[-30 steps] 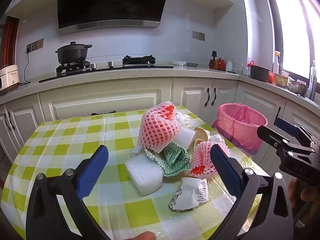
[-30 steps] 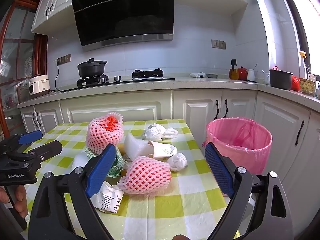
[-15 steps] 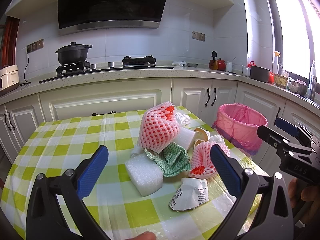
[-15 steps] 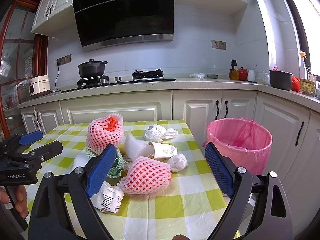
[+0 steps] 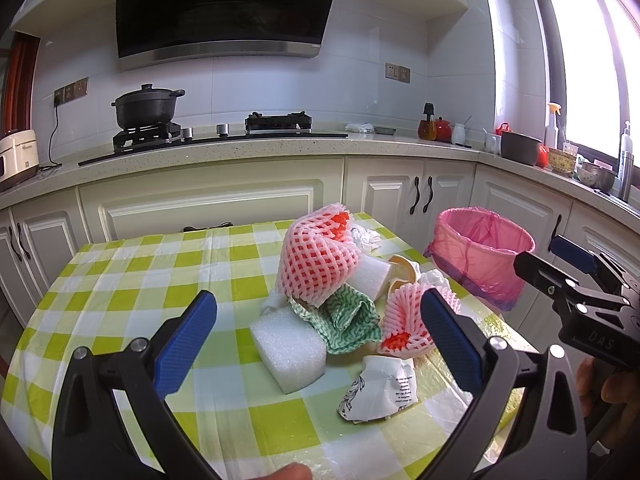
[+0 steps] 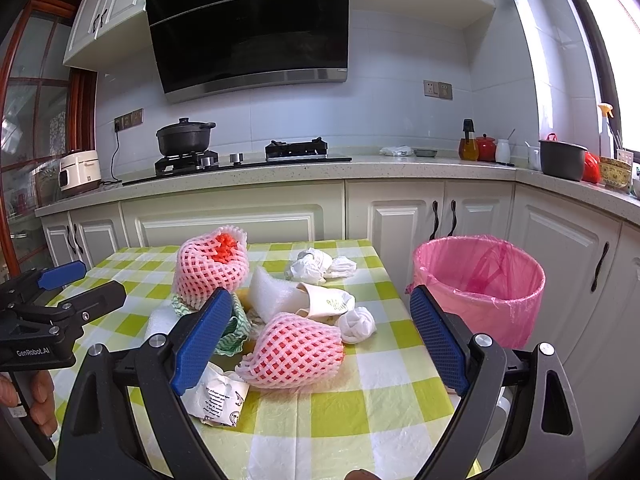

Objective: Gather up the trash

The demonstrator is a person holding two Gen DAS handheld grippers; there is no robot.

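With both jaws spread and empty, your right gripper [image 6: 320, 340] should close across the net sleeve [image 6: 294, 354] at frame centre, then carry it to the pink bin [image 6: 480, 280]; the left gripper [image 5: 320, 344] waits.

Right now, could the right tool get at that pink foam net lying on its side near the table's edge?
Probably yes. The right tool is open, and the pink foam net lies in the gap between its fingers with nothing on top; only the crumpled paper sits beside it.

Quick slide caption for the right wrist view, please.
Open right gripper hovers over foam fruit nets, crumpled paper and tissue on the checked table, pink-lined bin alongside.
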